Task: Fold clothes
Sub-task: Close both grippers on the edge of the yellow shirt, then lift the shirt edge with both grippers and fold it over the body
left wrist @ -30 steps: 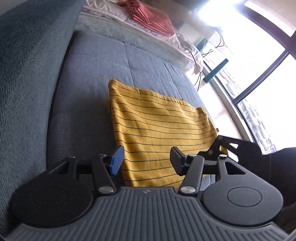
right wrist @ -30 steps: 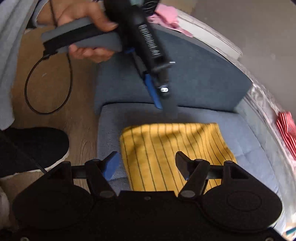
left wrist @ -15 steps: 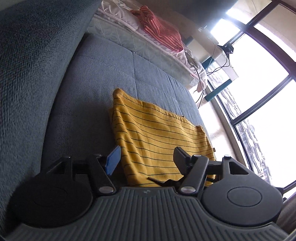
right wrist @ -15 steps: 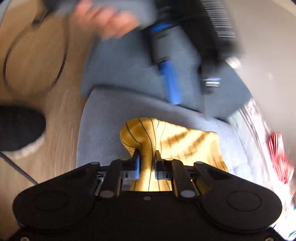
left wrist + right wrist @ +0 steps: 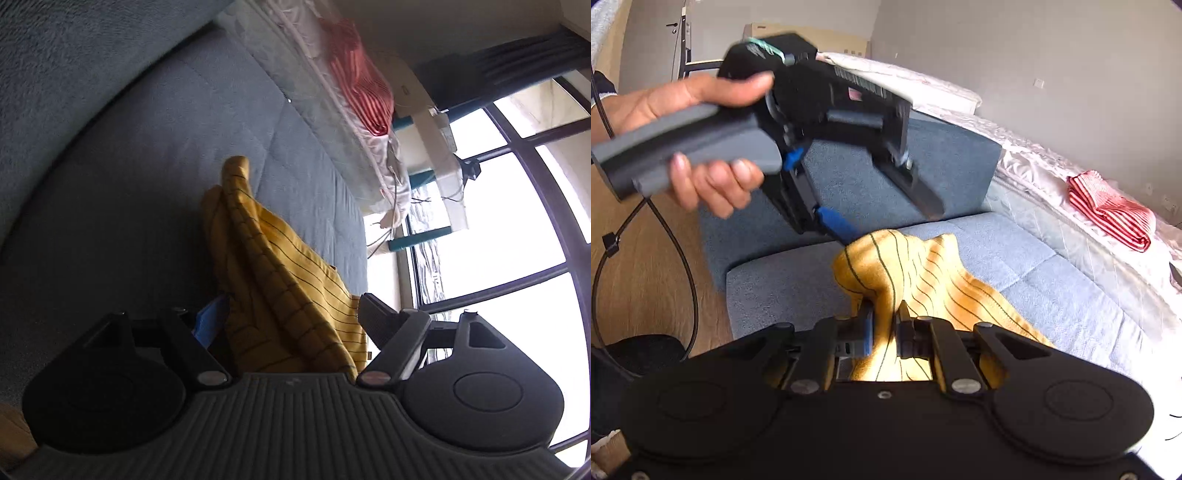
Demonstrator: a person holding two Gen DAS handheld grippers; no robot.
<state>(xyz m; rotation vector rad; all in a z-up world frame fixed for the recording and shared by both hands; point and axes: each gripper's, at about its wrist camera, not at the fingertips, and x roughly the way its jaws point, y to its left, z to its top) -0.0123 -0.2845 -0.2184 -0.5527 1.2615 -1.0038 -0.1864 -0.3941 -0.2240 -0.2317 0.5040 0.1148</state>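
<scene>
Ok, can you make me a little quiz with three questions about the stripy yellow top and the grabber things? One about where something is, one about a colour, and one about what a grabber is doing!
1. Where does the red-and-white striped cloth lie?
A. on the white mattress behind the sofa
B. on the wooden floor
C. on top of the yellow top

2. What colour are the thin stripes on the yellow top?
A. pink
B. dark
C. white

3. What is the right gripper doing?
A. hanging open over the sofa
B. lying on the floor
C. pinching a bunch of the yellow top

Answers:
1 A: the red-and-white striped cloth sits on the white mattress, beyond the blue sofa.
2 B: dark lines cross the yellow top.
3 C: the right gripper has its jaws shut on the fabric, while the left gripper is open.
</scene>
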